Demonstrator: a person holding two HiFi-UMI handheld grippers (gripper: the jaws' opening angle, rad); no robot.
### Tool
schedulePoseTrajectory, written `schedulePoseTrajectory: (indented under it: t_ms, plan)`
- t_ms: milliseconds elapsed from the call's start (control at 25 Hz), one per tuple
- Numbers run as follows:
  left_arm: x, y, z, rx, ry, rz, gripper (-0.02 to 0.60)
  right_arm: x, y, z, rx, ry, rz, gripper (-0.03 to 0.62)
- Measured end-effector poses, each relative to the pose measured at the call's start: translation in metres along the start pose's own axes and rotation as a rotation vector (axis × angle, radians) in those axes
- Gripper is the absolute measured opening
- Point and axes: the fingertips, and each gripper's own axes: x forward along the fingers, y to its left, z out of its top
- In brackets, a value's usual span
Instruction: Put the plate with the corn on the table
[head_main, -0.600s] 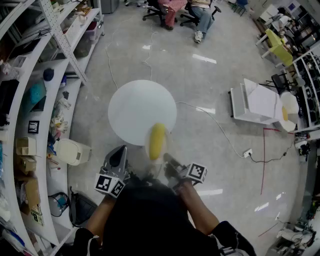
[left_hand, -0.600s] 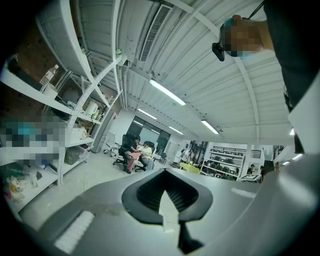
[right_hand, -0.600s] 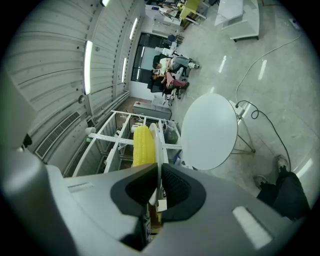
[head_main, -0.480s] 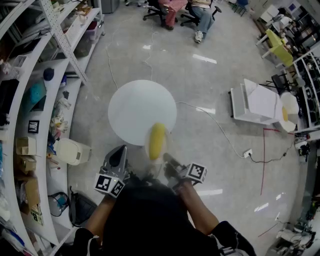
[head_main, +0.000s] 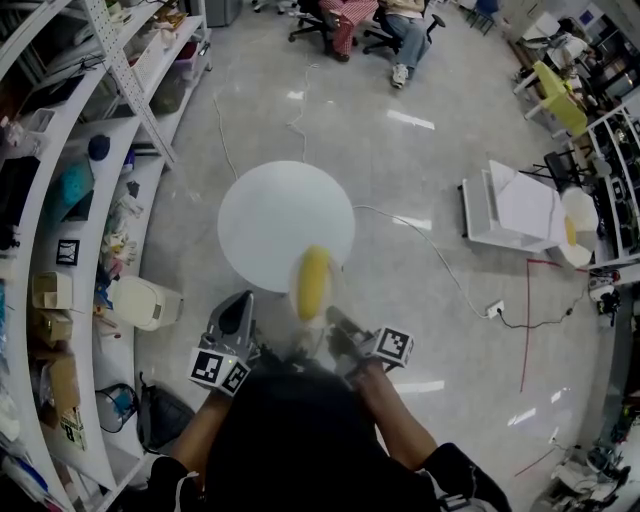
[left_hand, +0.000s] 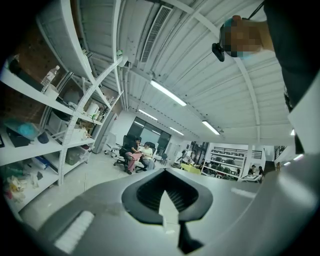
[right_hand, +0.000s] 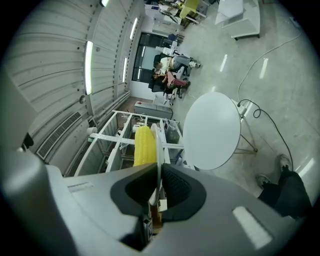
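Grey jaws pressed together with nothing between them: that is your left gripper (head_main: 241, 299), held short of the table (head_main: 280, 215), on your side of its near edge and a little to the left. It plays no part in this step, so leave it there, clear of the tabletop.

Next comes the plate (right_hand: 159, 145), with the yellow corn (head_main: 314, 283) lying on it. From the head view it sits at the table's near edge, partly over it. The right gripper view suggests it is not yet resting on the table.

To the right of the corn, your right gripper (head_main: 332, 316) is clenched on the plate's near rim, with one pad on each face. The grip holds only one edge, so the far side will probably want to droop and the corn could roll off towards the table.

Carry the plate further in over the middle of the table and level it. Lower it until its base sits flat on the tabletop, and only then loosen the jaws. Draw the gripper back along the plate's plane so that the rim doesn't get dragged.
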Motion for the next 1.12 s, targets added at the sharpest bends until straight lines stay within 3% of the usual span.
schedulePoseTrajectory:
  t_ms: [1120]
  plan:
    - [-0.003, 0.03, 0.004, -0.042, 0.011, -0.054, 0.003, 0.015, 0.018, -0.012, -0.013, -0.103, 0.025, 0.035]
